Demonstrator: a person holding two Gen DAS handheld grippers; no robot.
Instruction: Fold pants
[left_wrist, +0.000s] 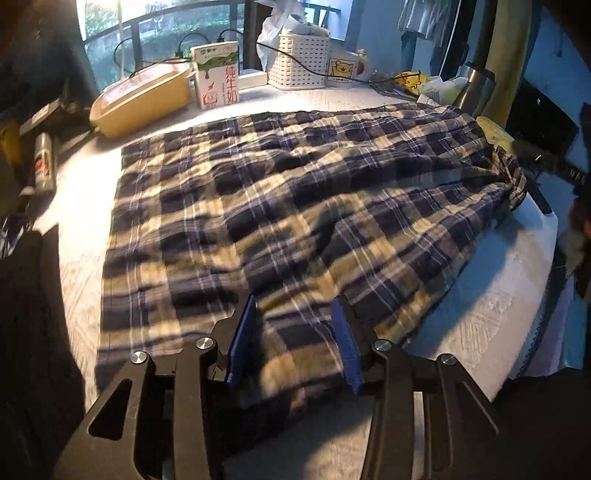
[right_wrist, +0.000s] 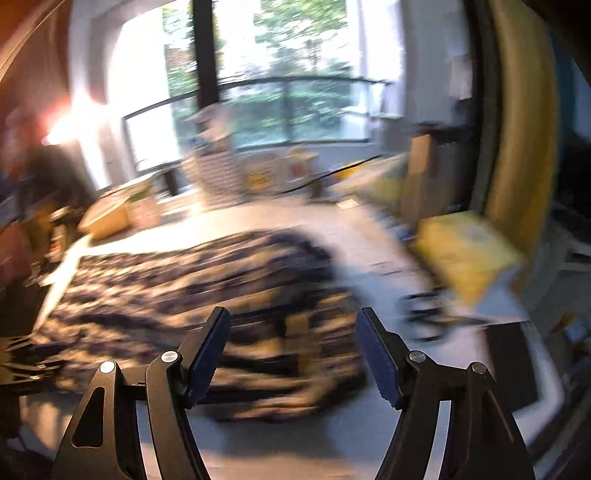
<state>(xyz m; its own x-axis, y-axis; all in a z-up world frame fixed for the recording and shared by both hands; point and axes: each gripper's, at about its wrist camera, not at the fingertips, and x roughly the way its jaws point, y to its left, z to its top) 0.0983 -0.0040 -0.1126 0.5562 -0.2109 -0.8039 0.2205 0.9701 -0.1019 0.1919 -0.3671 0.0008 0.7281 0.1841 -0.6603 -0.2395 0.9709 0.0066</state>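
The plaid pants (left_wrist: 295, 206) lay flat on the bed (left_wrist: 491, 317); both the left gripper (left_wrist: 291, 328) and the right gripper (right_wrist: 293, 343) had fingers apart, empty, at six o'clock.

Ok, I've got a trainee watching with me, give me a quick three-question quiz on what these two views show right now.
1. True or false: the plaid pants hang from a rack.
2. What stands directly behind the pants in the left wrist view? A) milk carton B) a kettle C) a shoe
3. Is any cloth pinched between the right tool's pads?

Key: 1. False, they lie spread on the white table. 2. A. 3. No, its jaws stand apart with nothing between them; the left tool is also open above the cloth.
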